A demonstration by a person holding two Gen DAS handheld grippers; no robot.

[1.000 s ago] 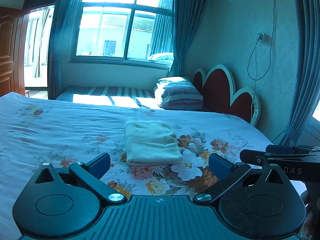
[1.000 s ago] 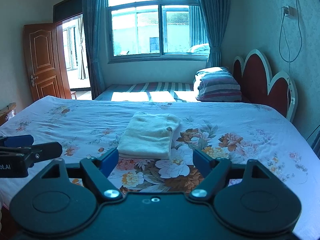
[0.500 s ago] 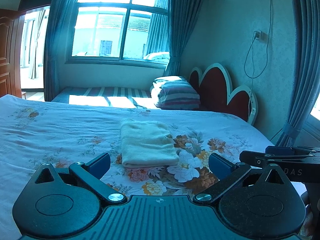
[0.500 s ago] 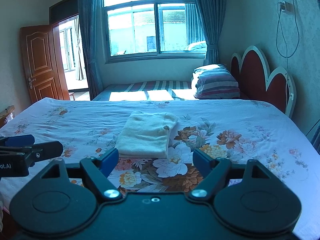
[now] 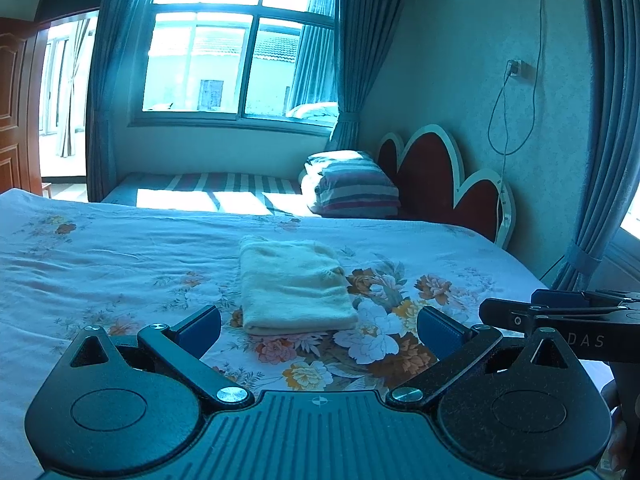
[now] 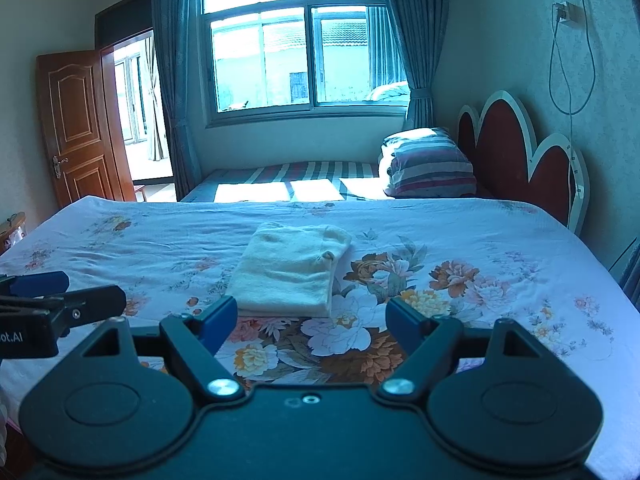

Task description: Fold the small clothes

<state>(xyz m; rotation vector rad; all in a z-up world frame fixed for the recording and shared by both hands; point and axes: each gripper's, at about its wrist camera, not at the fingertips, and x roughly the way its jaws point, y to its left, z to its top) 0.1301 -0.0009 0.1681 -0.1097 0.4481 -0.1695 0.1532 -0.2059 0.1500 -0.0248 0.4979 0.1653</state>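
Note:
A cream garment (image 5: 294,286) lies folded into a neat rectangle in the middle of the floral bedsheet (image 5: 100,264); it also shows in the right wrist view (image 6: 290,270). My left gripper (image 5: 319,328) is open and empty, held back from the garment's near edge. My right gripper (image 6: 308,318) is open and empty, also short of the garment. Each gripper shows at the edge of the other's view: the right one (image 5: 560,314), the left one (image 6: 52,300).
A striped pillow stack (image 6: 428,164) sits beyond the bed by the red scalloped headboard (image 6: 516,148). A striped bench (image 6: 280,180) stands under the window. A wooden door (image 6: 76,128) is open at far left. Curtains (image 5: 608,160) hang at right.
Both grippers have drawn back and risen slightly; the folded garment sits a little farther off in both views. The jaws stayed open. The garment has not moved.

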